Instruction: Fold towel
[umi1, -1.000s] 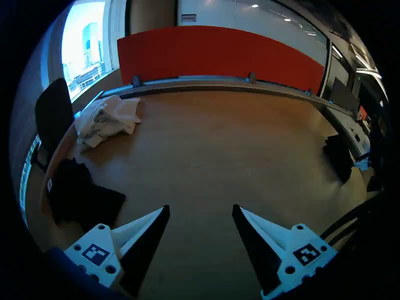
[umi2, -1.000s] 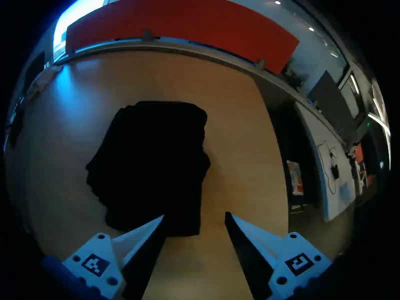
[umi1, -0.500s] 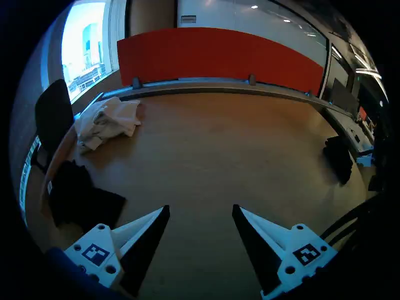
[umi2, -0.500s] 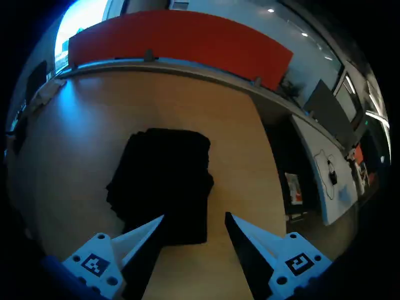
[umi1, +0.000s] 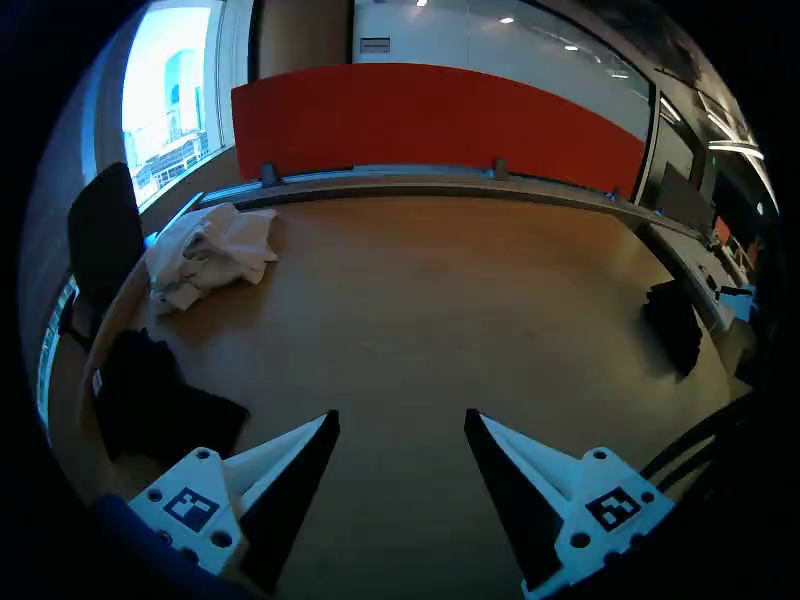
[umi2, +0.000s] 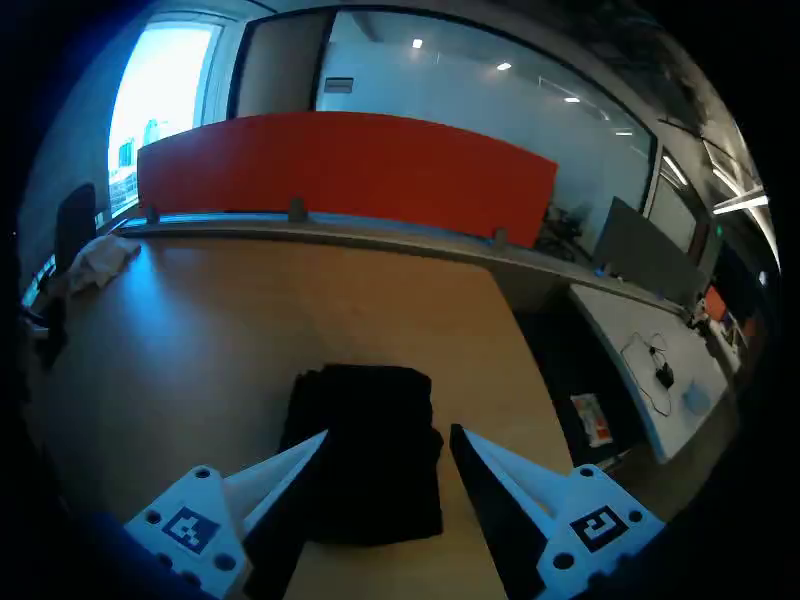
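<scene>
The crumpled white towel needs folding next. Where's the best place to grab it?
Probably the loose flap at the near end of the white towel, coming with the left gripper from the near side. The towel is heaped, and that flap juts out flat.

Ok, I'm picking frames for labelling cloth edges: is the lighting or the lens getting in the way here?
Left gripper view: the window is washed out, and the dark cloth at lower left is near-featureless black. Right gripper view: the black towel shows almost no fold detail, a blue cast lies on the table at left, and the fisheye bows the red partition.
</scene>
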